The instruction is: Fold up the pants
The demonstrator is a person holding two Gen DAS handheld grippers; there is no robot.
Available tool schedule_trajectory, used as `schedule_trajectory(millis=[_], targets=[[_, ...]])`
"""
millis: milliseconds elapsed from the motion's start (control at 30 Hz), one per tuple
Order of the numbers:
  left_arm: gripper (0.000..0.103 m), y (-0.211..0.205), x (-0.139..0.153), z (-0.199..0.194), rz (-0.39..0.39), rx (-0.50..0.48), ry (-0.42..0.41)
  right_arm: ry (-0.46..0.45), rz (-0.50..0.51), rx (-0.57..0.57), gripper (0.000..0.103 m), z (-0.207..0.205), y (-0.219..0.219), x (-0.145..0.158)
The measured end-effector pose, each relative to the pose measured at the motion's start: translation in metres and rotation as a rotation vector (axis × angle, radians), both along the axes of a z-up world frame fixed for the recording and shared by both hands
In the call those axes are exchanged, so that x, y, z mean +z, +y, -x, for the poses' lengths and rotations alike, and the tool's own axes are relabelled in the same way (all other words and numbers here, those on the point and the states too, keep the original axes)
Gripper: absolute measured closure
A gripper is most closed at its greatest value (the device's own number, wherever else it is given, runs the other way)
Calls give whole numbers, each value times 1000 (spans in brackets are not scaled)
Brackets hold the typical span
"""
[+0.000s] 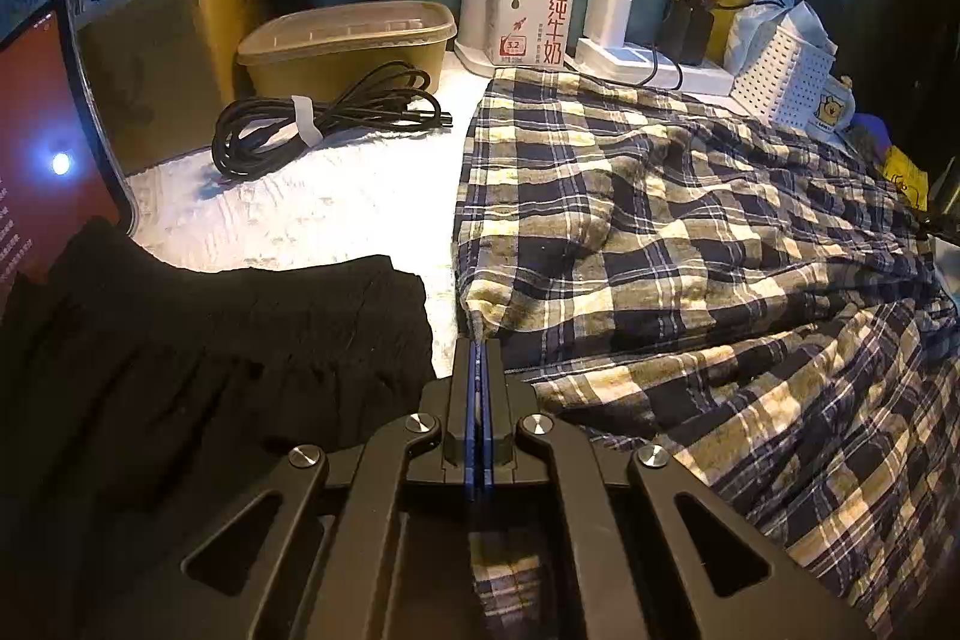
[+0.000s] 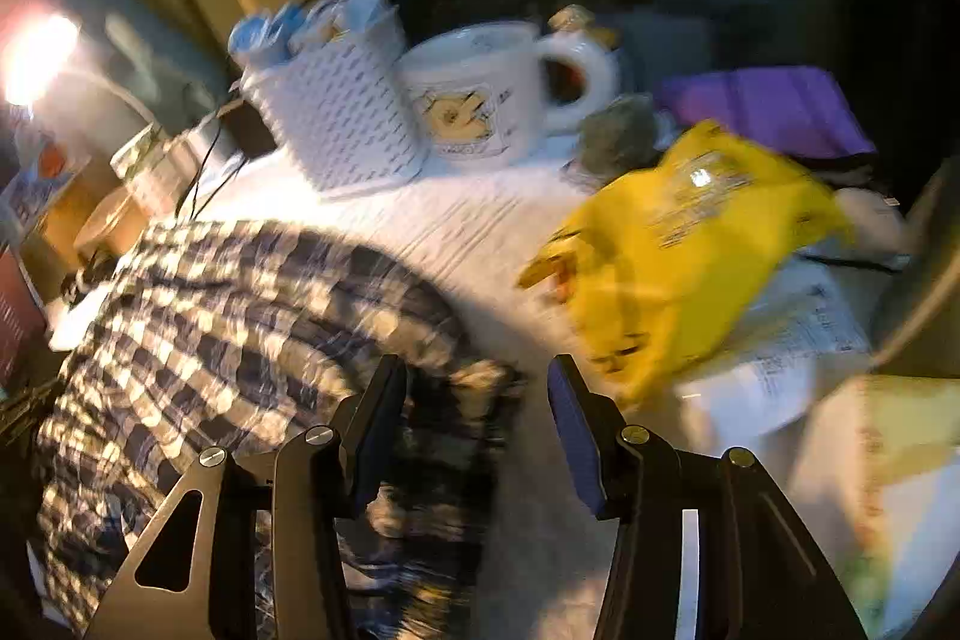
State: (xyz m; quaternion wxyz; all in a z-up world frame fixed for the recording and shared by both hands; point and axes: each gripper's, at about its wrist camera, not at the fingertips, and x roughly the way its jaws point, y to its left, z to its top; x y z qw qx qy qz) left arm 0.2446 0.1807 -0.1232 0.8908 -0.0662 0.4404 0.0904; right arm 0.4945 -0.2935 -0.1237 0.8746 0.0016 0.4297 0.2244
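While the left gripper clamps a corner of the navy-and-cream plaid pants, they stretch lengthwise toward the bench's right edge; the right gripper gapes above them.

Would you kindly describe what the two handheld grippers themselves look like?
Both are alike. The left gripper and right gripper have matte black angular linkage arms with cut-out slots, joined by round silver screws. Their flat fingers carry blue pads. No cables, markings or sleeves show.
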Motion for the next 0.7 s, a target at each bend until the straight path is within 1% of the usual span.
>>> schedule_trajectory(millis=[67, 133, 167, 200, 233, 333, 400, 467, 533, 567, 600, 633, 667, 700], targets=[[103, 1, 0, 0, 1, -1, 3, 30, 21, 21, 52, -5, 9, -11], [103, 1, -1, -2, -3, -20, -1, 10, 25, 18, 54, -8, 12, -14], [103, 1, -1, -3, -5, -20, -1, -2, 44, 7, 75, -10, 14, -14], [103, 2, 0, -4, -7, -21, -3, -11, 62, 2, 77, -12, 17, -13], [103, 2, 0, -5, -9, -22, -6, -37, 91, -1, 77, -11, 20, -10], [103, 3, 2, -8, -16, -25, -13, -151, 283, -14, 78, -10, 40, -2], [103, 4, 0, -11, -21, -32, -10, -198, 348, -31, 78, -15, 46, 4], [101, 5, -7, -15, -18, -41, 20, -206, 375, -36, 78, -24, 51, 6], [101, 4, -5, -17, -31, -37, 27, -207, 416, -26, 78, -27, 58, 3], [101, 5, -4, -16, -26, -27, 19, -210, 428, -27, 78, -27, 59, 1], [101, 7, -3, -16, -16, -19, 18, -210, 427, -29, 75, -26, 60, 2], [101, 8, -2, -15, -7, -12, 14, -207, 417, -27, 73, -23, 59, 4], [100, 9, 0, -13, -4, -10, 10, -205, 401, -29, 67, -20, 54, 7], [100, 10, 1, -12, -6, -8, 7, -203, 385, -31, 52, -16, 52, 10]])
